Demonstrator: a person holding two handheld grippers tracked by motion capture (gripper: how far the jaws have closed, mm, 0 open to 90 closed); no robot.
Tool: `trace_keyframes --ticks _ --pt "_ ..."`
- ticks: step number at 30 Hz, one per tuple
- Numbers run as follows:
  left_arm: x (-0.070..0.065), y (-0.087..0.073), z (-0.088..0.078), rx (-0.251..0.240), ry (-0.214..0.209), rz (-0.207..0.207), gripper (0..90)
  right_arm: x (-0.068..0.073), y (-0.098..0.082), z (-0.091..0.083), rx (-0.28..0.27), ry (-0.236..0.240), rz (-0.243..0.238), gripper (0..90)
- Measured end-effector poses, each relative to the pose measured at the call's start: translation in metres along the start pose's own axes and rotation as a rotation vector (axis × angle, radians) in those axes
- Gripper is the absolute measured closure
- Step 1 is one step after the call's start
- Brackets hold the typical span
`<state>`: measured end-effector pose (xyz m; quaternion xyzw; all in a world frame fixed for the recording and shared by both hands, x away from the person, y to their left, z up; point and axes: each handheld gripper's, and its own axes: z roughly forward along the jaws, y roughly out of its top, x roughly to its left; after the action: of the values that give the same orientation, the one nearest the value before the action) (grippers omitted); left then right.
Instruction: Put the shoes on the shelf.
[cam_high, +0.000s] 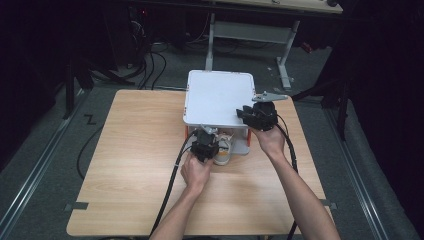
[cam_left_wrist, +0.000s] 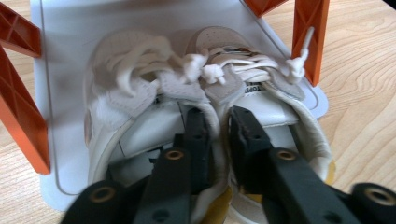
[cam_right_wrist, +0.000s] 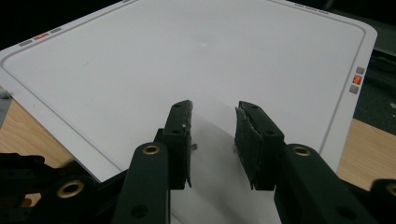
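Note:
A pair of white lace-up shoes (cam_left_wrist: 154, 79) lies side by side on the lower white shelf (cam_left_wrist: 65, 51) of a small rack, toes pointing away from me. My left gripper (cam_left_wrist: 218, 122) is shut on the two inner collars of the shoes, one jaw inside each shoe. In the high view the shoes (cam_high: 223, 149) poke out from under the rack's front edge by the left gripper (cam_high: 205, 145). My right gripper (cam_right_wrist: 212, 109) is open and holds nothing, just above the rack's white top plate (cam_right_wrist: 196, 56), near its front right corner (cam_high: 248, 114).
Orange supports (cam_left_wrist: 21, 116) (cam_left_wrist: 310, 32) stand at the sides of the lower shelf. The rack (cam_high: 215, 95) sits at the far middle of the wooden table (cam_high: 130, 160). Cables trail from both grippers toward the near edge.

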<state>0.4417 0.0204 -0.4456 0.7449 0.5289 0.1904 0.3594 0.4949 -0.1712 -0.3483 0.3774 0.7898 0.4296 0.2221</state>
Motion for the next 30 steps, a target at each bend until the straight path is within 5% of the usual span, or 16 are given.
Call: trace_keyframes --ticks 6,20,24,27,30 --pt "0.000 0.000 -0.001 0.002 0.006 0.013 64.2 0.000 0.000 0.000 0.000 0.001 -0.002 66.2" --pt "0.003 0.002 -0.007 -0.005 -0.063 -0.021 42.4 0.001 0.000 0.000 0.000 0.000 -0.005 67.0" --pt "0.007 0.002 -0.008 -0.010 -0.096 -0.058 41.0 0.000 0.000 0.000 0.001 0.001 -0.006 67.1" --pt "0.002 0.001 -0.011 -0.030 -0.027 -0.003 38.5 0.001 0.000 0.000 0.001 0.000 -0.005 67.0" --pt "-0.001 0.001 -0.013 -0.026 -0.012 0.033 38.1 0.001 0.000 0.000 0.001 -0.001 -0.006 67.1"
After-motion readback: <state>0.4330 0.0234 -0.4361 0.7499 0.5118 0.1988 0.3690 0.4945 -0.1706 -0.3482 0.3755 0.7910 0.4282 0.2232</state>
